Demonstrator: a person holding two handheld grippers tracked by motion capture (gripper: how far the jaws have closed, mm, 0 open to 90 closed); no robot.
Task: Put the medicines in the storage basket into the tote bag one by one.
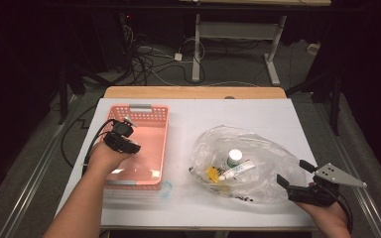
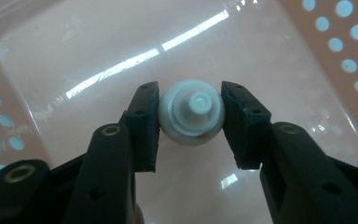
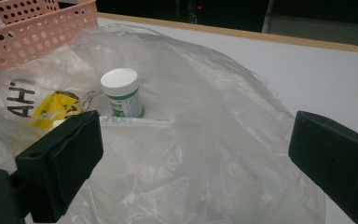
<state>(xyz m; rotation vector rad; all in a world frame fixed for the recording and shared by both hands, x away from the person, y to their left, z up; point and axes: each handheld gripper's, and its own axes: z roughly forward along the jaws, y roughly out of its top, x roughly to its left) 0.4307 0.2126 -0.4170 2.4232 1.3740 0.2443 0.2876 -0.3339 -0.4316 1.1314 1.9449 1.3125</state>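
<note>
Overhead, the left tongs (image 1: 124, 135) point down into the pink basket (image 1: 159, 148), at the left of the desk (image 1: 258, 114), while the right tongs (image 1: 293, 174) rest at the near right edge of the clear plastic bag (image 1: 268, 168). That bag holds a white-capped bottle (image 1: 234, 157), a tube (image 1: 238, 170) lying slantwise and a yellow packet (image 1: 212, 174).

Along the left tongs (image 2: 190, 122), a small white round-topped container (image 2: 191, 112) stands directly between the jaws on the basket floor (image 2: 98, 51), seen end-on, so its long axis runs toward the camera. Both pads (image 2: 145, 116) sit against its sides; they seem to be pressing it, though a hair of gap cannot be ruled out. No other item crowds it; the perforated walls stand well clear.

From the right tongs (image 3: 196, 154), jaws spread wide with nothing held, the bottle (image 3: 121, 92) stands upright ahead and left under the bag (image 3: 214, 140) film, the basket (image 3: 32, 30) beyond. The left hand is plainly nearer the container.
</note>
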